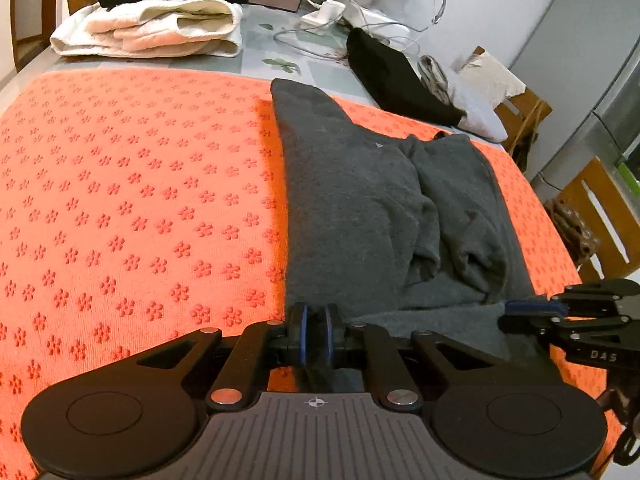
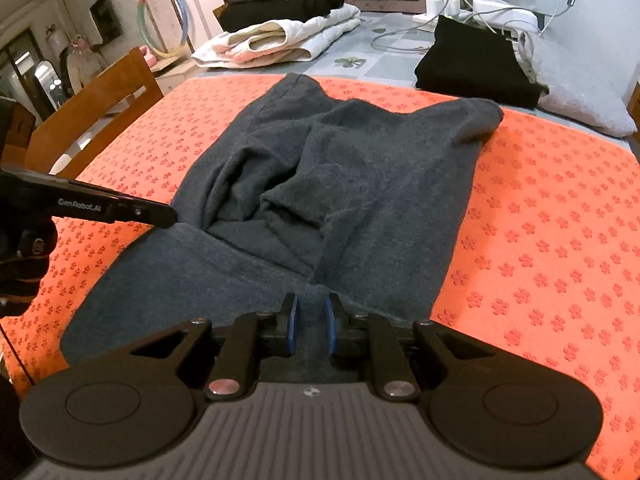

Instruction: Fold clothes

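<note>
**Grey sweater half folded, final fold pending**

The grey sweater lies mid-mat on the orange mat, sleeves tucked in. Left tongs and right tongs each pinch its 6 o'clock hem; folding upward remains.

Tabletop with leaf-print cover: near, orange mat bearing grey garment; far, folded white quilt, black cloth, cables.
</note>
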The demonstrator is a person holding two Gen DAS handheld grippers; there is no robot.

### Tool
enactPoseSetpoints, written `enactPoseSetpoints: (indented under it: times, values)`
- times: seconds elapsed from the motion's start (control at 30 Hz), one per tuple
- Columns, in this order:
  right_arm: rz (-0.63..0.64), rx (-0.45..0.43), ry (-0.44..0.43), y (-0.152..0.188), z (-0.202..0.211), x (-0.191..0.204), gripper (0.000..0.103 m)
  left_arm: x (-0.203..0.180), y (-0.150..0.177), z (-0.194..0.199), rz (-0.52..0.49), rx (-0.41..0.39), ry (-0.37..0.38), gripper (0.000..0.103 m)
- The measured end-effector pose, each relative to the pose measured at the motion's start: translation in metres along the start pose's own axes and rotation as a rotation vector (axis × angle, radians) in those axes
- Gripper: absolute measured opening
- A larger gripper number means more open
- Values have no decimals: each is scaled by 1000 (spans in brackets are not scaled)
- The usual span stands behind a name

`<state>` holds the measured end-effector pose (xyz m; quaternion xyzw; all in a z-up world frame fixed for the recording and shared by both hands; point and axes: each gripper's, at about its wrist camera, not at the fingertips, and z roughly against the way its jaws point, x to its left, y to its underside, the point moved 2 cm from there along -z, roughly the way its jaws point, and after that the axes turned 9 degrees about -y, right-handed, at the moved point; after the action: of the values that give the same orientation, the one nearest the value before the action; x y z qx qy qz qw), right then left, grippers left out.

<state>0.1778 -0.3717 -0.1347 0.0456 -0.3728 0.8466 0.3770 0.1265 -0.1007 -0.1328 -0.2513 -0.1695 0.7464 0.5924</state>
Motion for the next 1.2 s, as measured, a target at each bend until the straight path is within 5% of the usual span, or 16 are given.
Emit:
enactPoseSetpoints:
  times: [0.23, 0.47, 0.6, 0.97, 1.13, 1.2]
  values:
    - [113, -4, -36, 13, 46, 17, 19, -6, 6, 39, -154, -46, 23, 28]
    - [330, 67, -113, 51, 79, 55, 21, -36, 47, 89, -538, -88, 109, 36]
    - [445, 114, -106, 74, 81, 75, 36, -52, 74, 100, -705, -86, 160, 43]
    - [784, 227, 4, 123, 60, 101, 36, -62, 111, 83, -813, 4, 156, 54]
    - [776, 215, 21, 119, 64, 98, 10, -59, 122, 74, -836, 8, 111, 55]
    - [759, 205, 22, 115, 67, 97, 9, -58, 125, 73, -829, -3, 102, 56]
